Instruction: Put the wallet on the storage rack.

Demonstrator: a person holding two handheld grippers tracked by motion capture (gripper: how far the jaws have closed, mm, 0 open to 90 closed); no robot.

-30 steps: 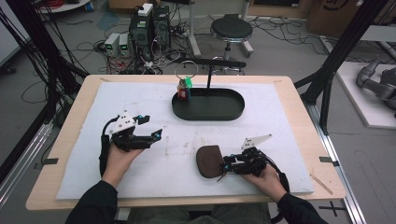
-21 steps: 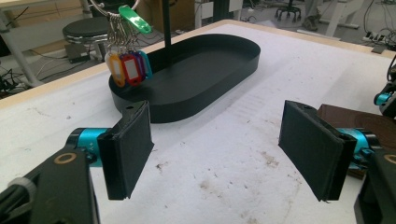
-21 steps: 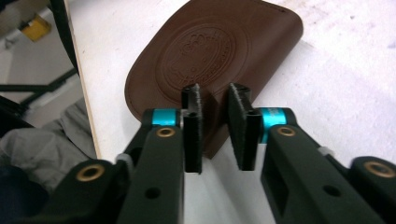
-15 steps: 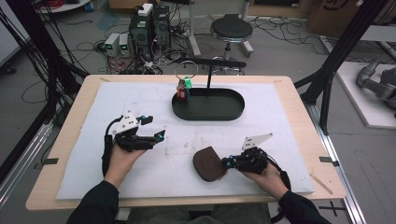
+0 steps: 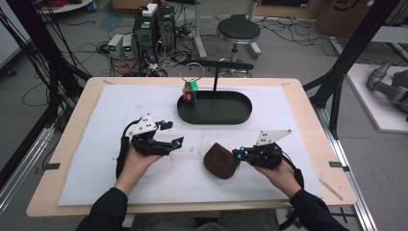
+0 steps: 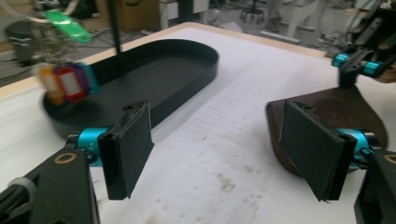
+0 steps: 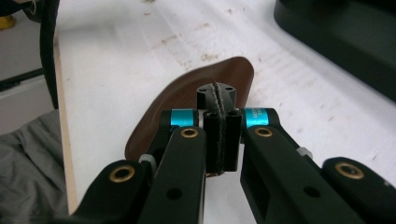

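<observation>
A flat brown leather-like piece [image 5: 219,161] lies at the front middle of the white mat, tilted, with one edge raised. My right gripper [image 5: 238,155] is shut on that raised right edge; in the right gripper view the pads [image 7: 217,100] press together over the brown piece [image 7: 187,98]. My left gripper [image 5: 175,143] hovers open to the left of it, nothing between its jaws. In the left gripper view the open gripper [image 6: 222,154] faces the brown piece [image 6: 336,105] and the right gripper [image 6: 348,65].
A black oval tray [image 5: 240,118] stands at the back middle of the mat, with a black post and crossbar [image 5: 221,63]. A ring of coloured tags [image 5: 189,91] hangs at the tray's left end. Stool, computers and cables crowd the floor behind the table.
My right gripper has risen a little and the brown piece's gripped edge has lifted with it. My left gripper has moved right, toward the middle of the mat.
</observation>
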